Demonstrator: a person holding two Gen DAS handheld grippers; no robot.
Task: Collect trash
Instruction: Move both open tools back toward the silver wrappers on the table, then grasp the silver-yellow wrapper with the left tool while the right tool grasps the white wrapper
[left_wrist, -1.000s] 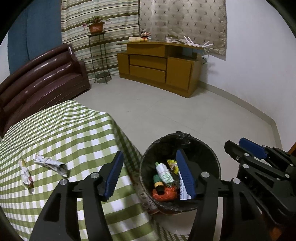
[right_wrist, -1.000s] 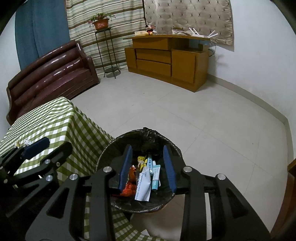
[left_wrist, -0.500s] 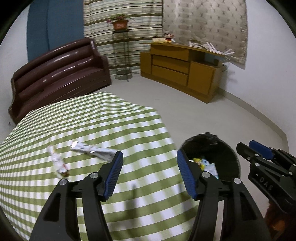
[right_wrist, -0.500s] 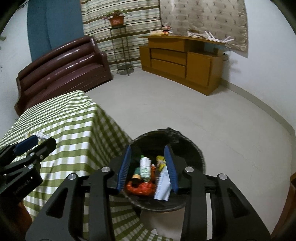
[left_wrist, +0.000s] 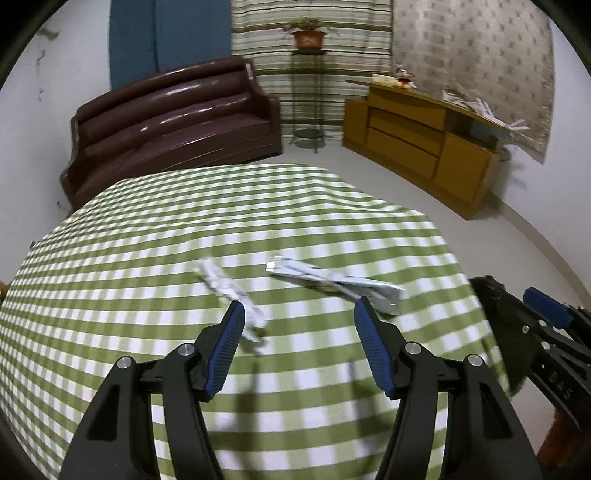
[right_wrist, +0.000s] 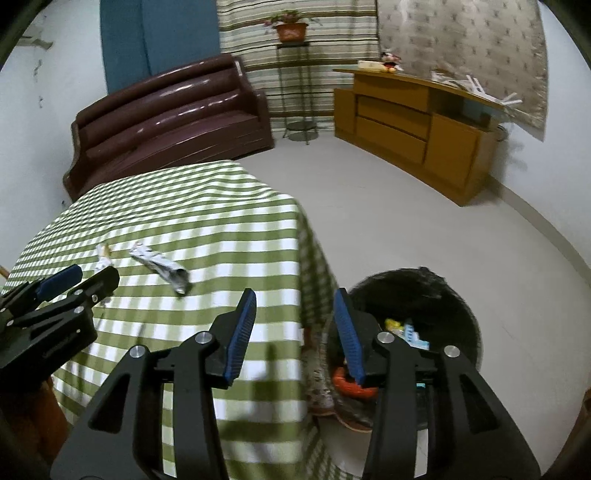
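Wrappers on the green-checked worktop (left_wrist: 155, 258): a silver wrapper (left_wrist: 334, 282) and a crumpled white wrapper (left_wrist: 231, 291) lie apart. Left gripper (left_wrist: 299, 332) hovers above them, jaws apart and empty. Right gripper (right_wrist: 293, 319), jaws opening and empty, hangs between worktop edge and black-lined trash bin (right_wrist: 454, 295).

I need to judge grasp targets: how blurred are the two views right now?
Left wrist: both wrappers, the twisted wrapper and the thin wrapper, are motion-smeared; checks streak. Right wrist: tablecloth softly blurred, trash bin rim smeared. Fisheye bends both.
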